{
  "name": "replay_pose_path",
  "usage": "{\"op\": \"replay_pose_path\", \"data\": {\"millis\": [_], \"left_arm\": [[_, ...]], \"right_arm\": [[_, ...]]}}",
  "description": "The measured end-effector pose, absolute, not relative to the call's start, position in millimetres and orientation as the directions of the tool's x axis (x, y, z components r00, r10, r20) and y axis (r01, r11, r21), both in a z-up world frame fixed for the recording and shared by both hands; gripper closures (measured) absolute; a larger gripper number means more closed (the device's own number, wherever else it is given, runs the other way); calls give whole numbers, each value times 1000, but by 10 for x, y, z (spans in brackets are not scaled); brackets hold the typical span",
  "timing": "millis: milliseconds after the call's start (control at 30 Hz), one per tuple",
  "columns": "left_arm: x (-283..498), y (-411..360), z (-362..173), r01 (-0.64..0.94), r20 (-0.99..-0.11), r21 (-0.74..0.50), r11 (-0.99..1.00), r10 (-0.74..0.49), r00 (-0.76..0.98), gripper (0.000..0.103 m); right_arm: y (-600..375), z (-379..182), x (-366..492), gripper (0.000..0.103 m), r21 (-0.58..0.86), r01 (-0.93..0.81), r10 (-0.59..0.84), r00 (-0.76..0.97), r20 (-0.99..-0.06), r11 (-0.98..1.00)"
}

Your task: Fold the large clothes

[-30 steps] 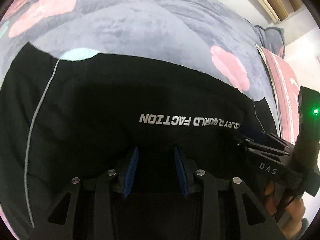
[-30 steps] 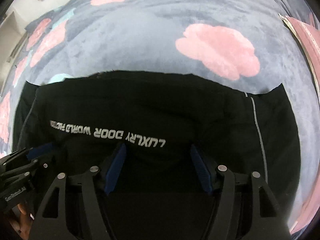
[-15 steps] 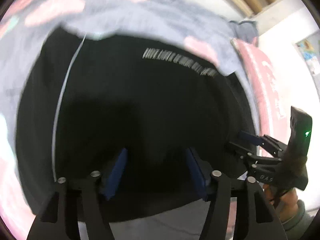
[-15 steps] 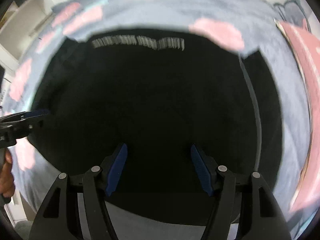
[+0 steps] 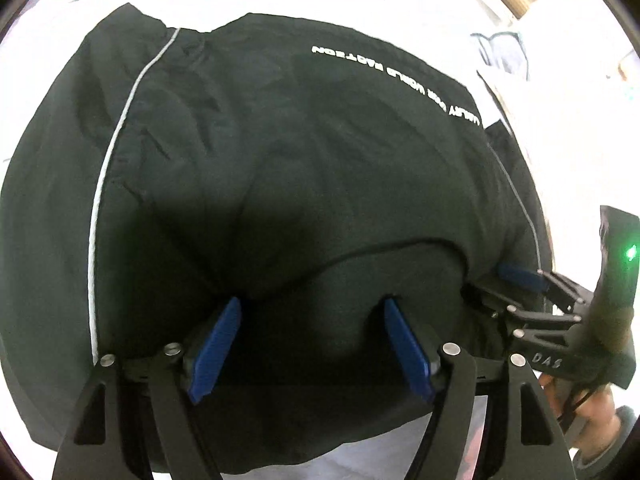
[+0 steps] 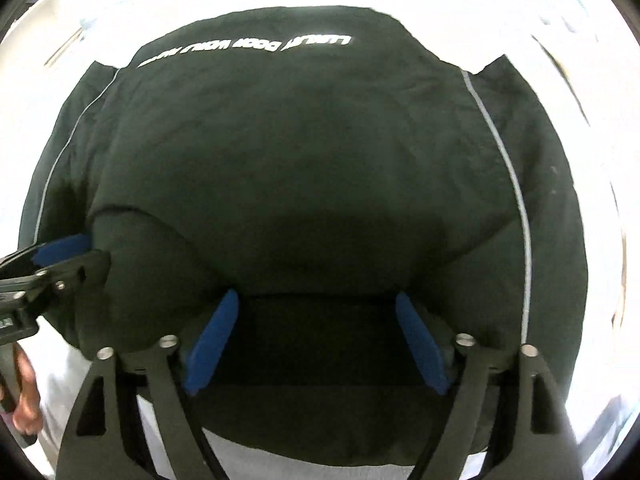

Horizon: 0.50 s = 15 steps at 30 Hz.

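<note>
Both grippers have pulled back and risen since a second ago, so the printed line of lettering that sat just ahead of the fingers now lies at the far end of the cloth, and the bedding around it has blown out to white.

Nearest in the left wrist view, the left gripper (image 5: 312, 336) has its jaws spread wide, blue pads (image 5: 216, 344) apart, with black fabric lying between and under them; nothing is pinched. In the right wrist view the right gripper (image 6: 316, 332) stands the same way, jaws wide, pads (image 6: 420, 344) clear of each other, gripping nothing.

Just beyond the fingertips a folded edge (image 5: 400, 248) of the black garment (image 5: 280, 140) runs across, an upper layer lying over a lower one. The garment fills most of both views, spread flat on the bed (image 6: 600, 80), with a thin pale piping line (image 5: 116, 140) curving down each side.

At the right edge of the left view, the right gripper (image 5: 520, 280) rests at the cloth's side.

Farthest away, white lettering (image 6: 248, 46) crosses the garment's far edge.
</note>
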<state>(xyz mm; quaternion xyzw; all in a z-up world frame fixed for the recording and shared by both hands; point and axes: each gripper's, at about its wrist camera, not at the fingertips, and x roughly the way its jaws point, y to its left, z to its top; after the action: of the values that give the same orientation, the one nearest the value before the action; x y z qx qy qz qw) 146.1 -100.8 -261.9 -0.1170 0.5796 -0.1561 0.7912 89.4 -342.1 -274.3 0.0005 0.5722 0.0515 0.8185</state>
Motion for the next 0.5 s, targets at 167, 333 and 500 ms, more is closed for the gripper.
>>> {"op": "replay_pose_path", "data": {"millis": [167,333,500], "left_arm": [[1422,-1112,-2485,104,-917,-299,948,-316,242,26],[1226,-1158,-2034,83,-910,-235,968,-249,331,26],[1134,-1151,-1633,79,-903,-170,982,-187,386,26]], "right_arm": [[-3459,-2677,764,11,71,-32,78,316,-945,997],[-3624,-2500,611,11,154,-2,147,306,-940,988],[-3761,-2349,366,11,150,4,141,317,-938,989]]}}
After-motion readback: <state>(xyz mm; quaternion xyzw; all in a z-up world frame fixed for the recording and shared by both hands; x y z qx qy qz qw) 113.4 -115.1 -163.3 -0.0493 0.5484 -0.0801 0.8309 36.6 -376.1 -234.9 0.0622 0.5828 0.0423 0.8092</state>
